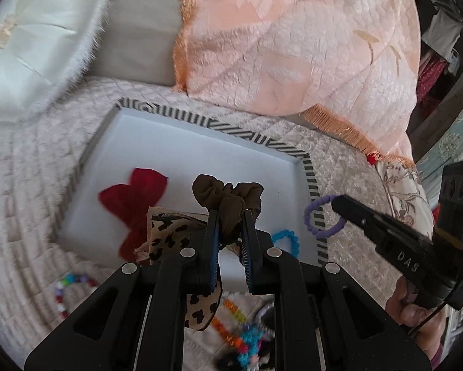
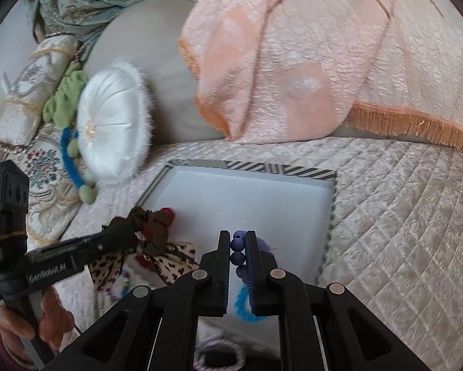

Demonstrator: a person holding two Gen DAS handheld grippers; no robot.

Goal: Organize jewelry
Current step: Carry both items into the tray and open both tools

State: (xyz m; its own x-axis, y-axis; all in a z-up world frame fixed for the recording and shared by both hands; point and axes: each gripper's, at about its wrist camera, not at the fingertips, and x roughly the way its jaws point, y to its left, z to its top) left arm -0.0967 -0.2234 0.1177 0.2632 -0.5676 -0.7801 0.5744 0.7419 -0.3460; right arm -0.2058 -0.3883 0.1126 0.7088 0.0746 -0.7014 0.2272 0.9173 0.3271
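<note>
My left gripper is shut on a brown scrunchie and holds it over the near part of a white tray with a striped rim. In the tray lie a red bow, a leopard-print fabric piece and a blue fuzzy ring. My right gripper is shut on a purple bead bracelet above the tray's near right side. In the left wrist view the bracelet hangs as a loop over the rim. The right wrist view shows the left gripper with the scrunchie.
The tray rests on a quilted cream cover. A peach fringed blanket and a white round cushion lie behind it. Loose coloured bead bracelets and an orange bead string lie on the cover near me. A hand grips the left tool.
</note>
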